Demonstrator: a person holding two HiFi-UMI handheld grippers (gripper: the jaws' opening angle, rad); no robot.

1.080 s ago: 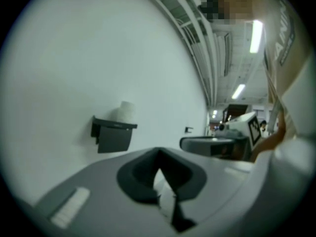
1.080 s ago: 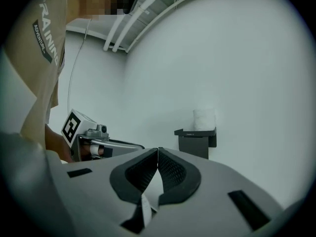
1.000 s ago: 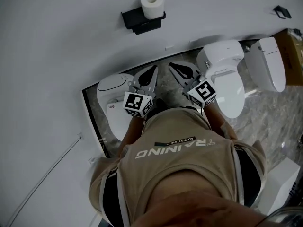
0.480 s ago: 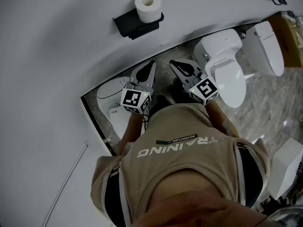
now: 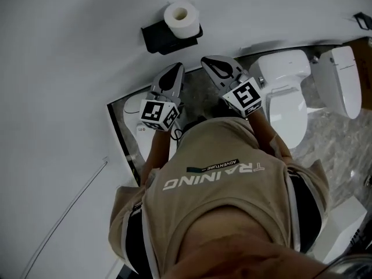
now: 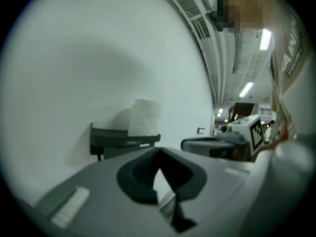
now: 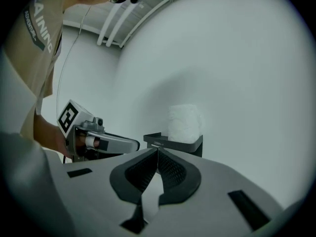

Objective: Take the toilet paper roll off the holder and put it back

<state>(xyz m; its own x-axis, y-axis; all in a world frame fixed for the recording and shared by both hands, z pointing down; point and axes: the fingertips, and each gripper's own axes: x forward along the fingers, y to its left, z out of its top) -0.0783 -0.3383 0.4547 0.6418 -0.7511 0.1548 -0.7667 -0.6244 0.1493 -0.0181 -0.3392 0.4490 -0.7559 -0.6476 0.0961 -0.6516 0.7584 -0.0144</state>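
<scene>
A white toilet paper roll stands upright on a black wall holder. Both grippers point at the wall below it and hold nothing. My left gripper is shut, its tips a short way under the holder. My right gripper is also shut, just right of the left one and below the roll. In the left gripper view the roll on the holder lies ahead, left of the closed tips. The right gripper view puts the roll and holder just beyond its closed tips.
A white toilet stands right of the grippers and another further right. A third white bowl sits under the left gripper. The floor is grey marble. A thin cable runs along the white wall at left.
Both grippers have risen toward the wall holder and now sit closer beneath the roll. Their jaws have stayed shut. The roll has not moved.
</scene>
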